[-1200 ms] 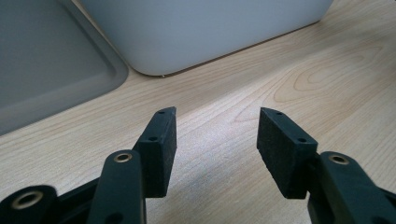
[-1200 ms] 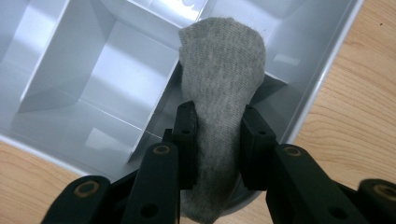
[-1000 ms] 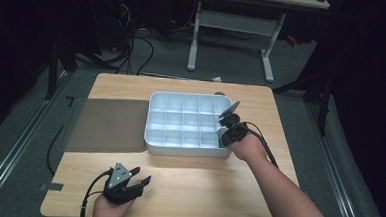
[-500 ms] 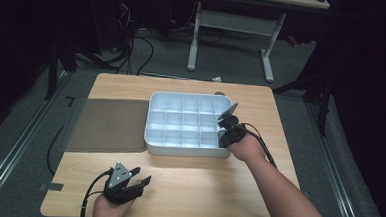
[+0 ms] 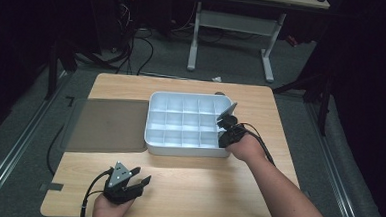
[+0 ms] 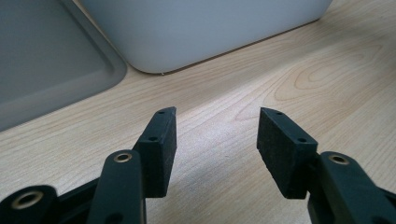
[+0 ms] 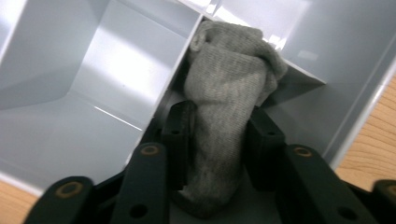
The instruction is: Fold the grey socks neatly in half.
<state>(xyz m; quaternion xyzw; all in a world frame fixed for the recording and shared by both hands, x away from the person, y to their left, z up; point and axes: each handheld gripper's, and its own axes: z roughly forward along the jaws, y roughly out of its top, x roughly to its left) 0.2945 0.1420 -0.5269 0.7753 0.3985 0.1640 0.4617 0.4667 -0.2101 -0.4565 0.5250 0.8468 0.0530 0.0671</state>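
A white compartment box (image 5: 155,140) stands in the middle of the wooden table. My right gripper (image 5: 223,124) is at the box's right end, and in the right gripper view it (image 7: 219,133) is shut on a rolled grey sock (image 7: 226,93). The sock's top leans on a divider between two compartments (image 7: 107,70). Near the table's front left, my left gripper (image 5: 137,178) rests low with its jaws apart; in the left gripper view it (image 6: 217,126) is open over bare wood, with the box wall (image 6: 205,28) a short way ahead.
A flat grey lid (image 5: 107,124) lies on the table left of the box, its corner (image 6: 46,60) ahead-left of the left gripper. Desk legs (image 5: 267,47) and cables (image 5: 134,40) stand on the floor beyond the table's far edge.
The right gripper has dipped a little lower into the box's right end with the sock. The left gripper has not moved.
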